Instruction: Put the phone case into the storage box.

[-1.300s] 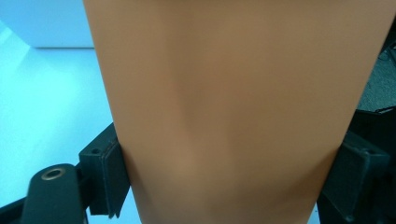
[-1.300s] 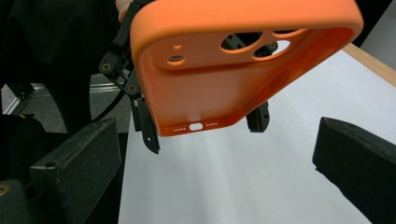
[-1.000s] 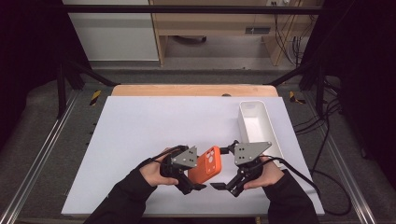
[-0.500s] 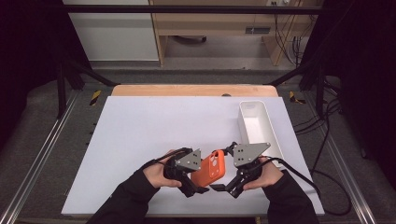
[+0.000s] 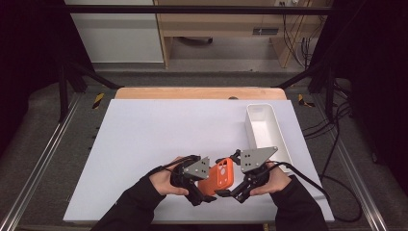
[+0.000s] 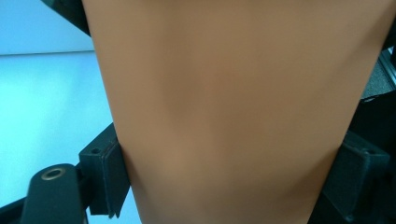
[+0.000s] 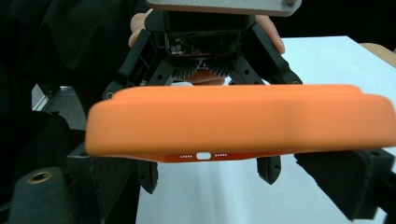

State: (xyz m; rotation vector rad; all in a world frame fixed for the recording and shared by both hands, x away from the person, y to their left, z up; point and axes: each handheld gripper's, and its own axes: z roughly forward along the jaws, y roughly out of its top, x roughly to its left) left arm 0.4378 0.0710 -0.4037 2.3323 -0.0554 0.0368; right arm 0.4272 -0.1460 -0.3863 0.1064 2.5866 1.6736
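Orange phone case (image 5: 219, 177) hangs just above the worktop (image 5: 159, 130), near the white tray (image 5: 263, 127). Left gripper (image 5: 204, 195) clamps it firmly; right gripper (image 5: 230, 194) has just been closing on its near end. Keep both holds square before pulling.

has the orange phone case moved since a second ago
Yes. The orange phone case has shifted slightly rightward, toward the white bin, and now sits between both grippers.

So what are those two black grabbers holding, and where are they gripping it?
An orange phone case. The left hand-held gripper clamps its left side; the right hand-held gripper, whose jaws have just been closing, grips its opposite side.
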